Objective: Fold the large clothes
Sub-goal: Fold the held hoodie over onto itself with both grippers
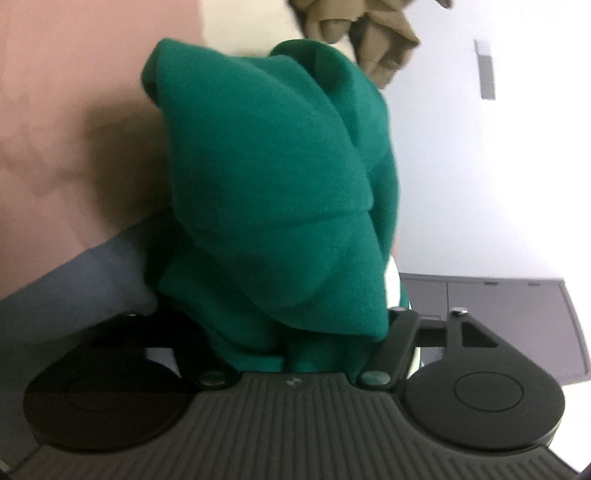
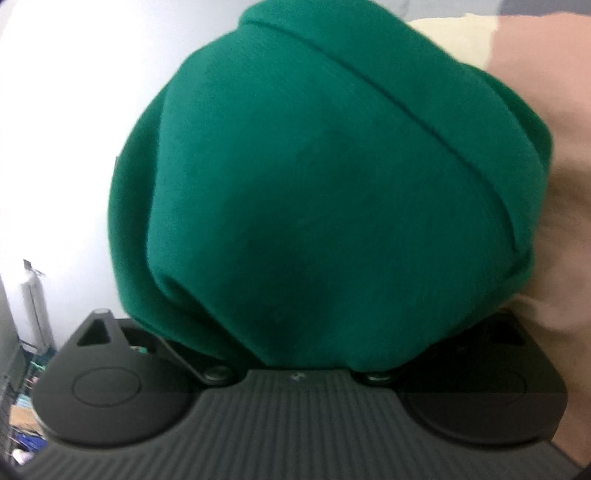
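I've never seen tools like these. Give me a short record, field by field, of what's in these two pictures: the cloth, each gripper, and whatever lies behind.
main item: green garment, bunched in thick folds, fills both views
left gripper: green fabric piled between its fingers; fingertips hidden, so a grip cannot be confirmed
right gripper: fabric drapes over it and hides its fingers; grip cannot be told
seam: a stitched hem line crosses the cloth in the right view
behind, left view: tan cloth, pink surface, grey cabinet
folding state: not flat; crumpled
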The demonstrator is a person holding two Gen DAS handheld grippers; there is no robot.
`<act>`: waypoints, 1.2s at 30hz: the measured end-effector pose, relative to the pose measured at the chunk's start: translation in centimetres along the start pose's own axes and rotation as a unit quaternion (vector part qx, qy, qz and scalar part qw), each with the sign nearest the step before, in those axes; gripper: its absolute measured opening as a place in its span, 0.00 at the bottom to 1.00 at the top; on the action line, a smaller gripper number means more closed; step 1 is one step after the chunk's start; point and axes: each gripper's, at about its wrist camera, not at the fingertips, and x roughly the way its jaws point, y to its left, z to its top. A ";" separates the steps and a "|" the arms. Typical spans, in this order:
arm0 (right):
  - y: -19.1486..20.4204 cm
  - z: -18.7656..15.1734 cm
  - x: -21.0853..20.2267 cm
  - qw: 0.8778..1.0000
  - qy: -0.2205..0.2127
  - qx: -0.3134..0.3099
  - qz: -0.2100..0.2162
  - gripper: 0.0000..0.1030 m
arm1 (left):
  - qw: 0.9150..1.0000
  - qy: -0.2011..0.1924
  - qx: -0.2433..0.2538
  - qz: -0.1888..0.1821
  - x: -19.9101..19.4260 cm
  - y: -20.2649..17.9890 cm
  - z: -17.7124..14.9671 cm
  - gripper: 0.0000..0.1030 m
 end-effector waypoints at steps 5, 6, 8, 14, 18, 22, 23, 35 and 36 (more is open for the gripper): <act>0.3 -0.1 -0.2 0.999 0.011 -0.041 0.016 0.68 | 0.998 -0.011 0.060 0.002 -0.2 -1.7 -0.8 0.53; 0.5 0.0 -0.3 0.998 0.012 -0.051 0.021 0.65 | 0.997 -0.012 0.070 0.001 -0.2 -2.0 -0.8 0.51; 0.9 0.0 -1.0 0.996 0.011 -0.084 0.024 0.54 | 0.996 -0.013 0.093 -0.002 -0.5 -2.5 -1.0 0.49; 3.2 -0.4 -2.8 0.987 0.007 -0.157 0.032 0.42 | 0.990 -0.015 0.138 -0.018 1.0 -5.6 0.3 0.44; 4.3 0.1 -4.3 0.983 0.011 -0.181 0.041 0.40 | 0.985 -0.013 0.168 -0.031 0.9 -6.5 -0.2 0.44; 4.9 1.2 -6.5 0.979 0.010 -0.199 0.046 0.39 | 0.978 -0.005 0.204 -0.049 0.5 -8.3 -1.1 0.41; 4.9 1.5 -7.0 0.978 0.009 -0.204 0.046 0.39 | 0.976 -0.003 0.211 -0.050 0.9 -8.6 -1.6 0.41; 6.0 6.9 -13.7 0.958 -0.058 -0.278 0.050 0.37 | 0.964 0.077 0.238 -0.092 6.8 -13.2 -11.2 0.41; 5.4 7.7 -13.7 0.956 -0.067 -0.281 0.049 0.37 | 0.962 0.084 0.240 -0.098 7.5 -13.8 -12.1 0.41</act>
